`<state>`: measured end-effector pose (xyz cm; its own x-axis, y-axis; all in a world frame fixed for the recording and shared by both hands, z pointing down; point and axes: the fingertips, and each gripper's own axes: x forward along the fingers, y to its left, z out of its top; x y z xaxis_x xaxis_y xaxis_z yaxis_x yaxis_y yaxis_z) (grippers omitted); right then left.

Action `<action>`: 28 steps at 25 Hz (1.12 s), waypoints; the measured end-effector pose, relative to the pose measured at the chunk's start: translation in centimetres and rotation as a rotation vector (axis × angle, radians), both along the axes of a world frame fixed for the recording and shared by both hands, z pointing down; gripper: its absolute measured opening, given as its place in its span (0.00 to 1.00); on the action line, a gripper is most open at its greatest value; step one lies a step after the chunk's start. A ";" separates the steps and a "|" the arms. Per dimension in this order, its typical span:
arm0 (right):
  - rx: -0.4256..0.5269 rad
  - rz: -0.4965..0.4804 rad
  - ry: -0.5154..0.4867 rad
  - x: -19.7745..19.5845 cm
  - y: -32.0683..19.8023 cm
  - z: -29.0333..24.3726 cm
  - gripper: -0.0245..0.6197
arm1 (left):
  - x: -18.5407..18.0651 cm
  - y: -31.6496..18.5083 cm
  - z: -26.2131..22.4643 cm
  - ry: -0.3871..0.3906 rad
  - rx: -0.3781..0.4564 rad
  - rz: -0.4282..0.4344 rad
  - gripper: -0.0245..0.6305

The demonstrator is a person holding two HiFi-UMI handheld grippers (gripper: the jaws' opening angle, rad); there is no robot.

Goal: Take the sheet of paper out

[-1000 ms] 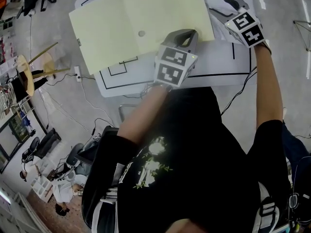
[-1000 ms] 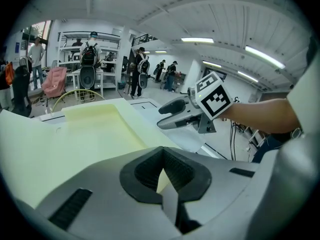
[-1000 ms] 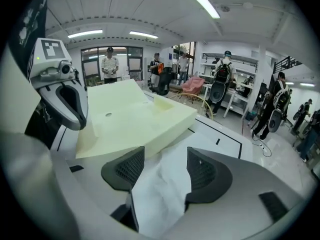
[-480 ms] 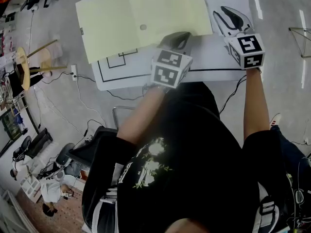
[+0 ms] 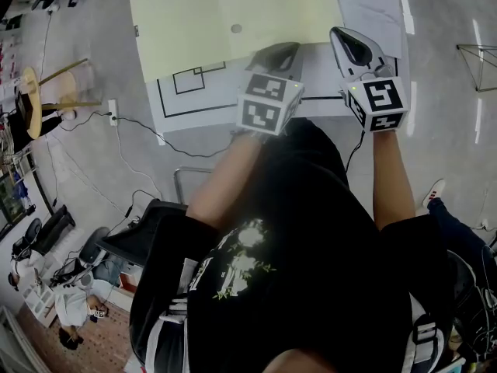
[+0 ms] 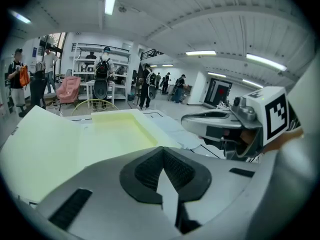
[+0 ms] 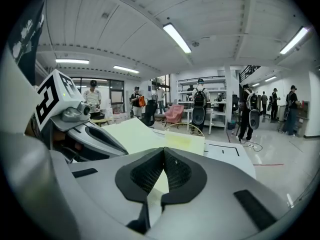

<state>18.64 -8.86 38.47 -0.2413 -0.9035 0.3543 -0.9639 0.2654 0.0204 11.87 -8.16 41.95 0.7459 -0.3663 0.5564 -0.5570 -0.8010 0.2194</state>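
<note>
A pale yellow folder [image 5: 233, 14] lies open on the white table [image 5: 326, 84], also visible in the left gripper view [image 6: 75, 144] and the right gripper view [image 7: 135, 134]. A white sheet [image 5: 369, 2] lies on the table to the folder's right. My left gripper [image 5: 283, 50] hovers at the folder's near edge, its jaws [image 6: 162, 151] shut tip to tip with nothing seen between them. My right gripper [image 5: 347, 41] is close beside it, over the table near the folder's near right corner. Its jaws [image 7: 163, 151] have just been closing and now meet on nothing.
Black line markings [image 5: 190, 80] run across the table below the folder. Cables [image 5: 140, 142] trail over the floor at the left, near a wooden stool [image 5: 46, 99]. People and shelves [image 6: 102, 79] stand far across the room.
The right gripper drew back from the folder's right edge toward the near side and left, beside the left gripper, and its jaws went from wide open to shut. The left gripper shifted a little.
</note>
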 end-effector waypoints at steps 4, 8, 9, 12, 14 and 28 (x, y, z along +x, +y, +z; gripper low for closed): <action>0.016 -0.009 0.017 -2.9 1.7 -1.1 0.04 | -1.8 0.8 -1.6 -0.006 0.091 -0.011 0.02; 0.039 0.046 0.008 -5.2 3.0 -2.1 0.04 | -4.3 1.8 -3.7 0.034 0.167 -0.032 0.02; 0.042 0.074 0.000 -5.6 3.3 -2.2 0.04 | -5.0 2.1 -4.1 0.047 0.179 -0.039 0.02; 0.063 0.130 0.010 -6.7 4.5 -3.1 0.04 | -6.8 3.1 -5.1 0.070 0.210 -0.059 0.02; 0.073 0.144 0.008 -7.5 5.2 -3.6 0.04 | -7.7 3.5 -5.8 0.086 0.227 -0.073 0.02; 0.246 0.188 0.044 -10.7 8.9 -10.6 0.04 | -12.4 5.0 -11.1 0.161 0.401 -0.161 0.02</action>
<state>7.90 -0.01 27.84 -0.0514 -0.9907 0.1262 -0.9924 0.0648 0.1043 -0.53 -3.16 30.82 0.7269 -0.6475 0.2289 -0.6658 -0.7462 0.0036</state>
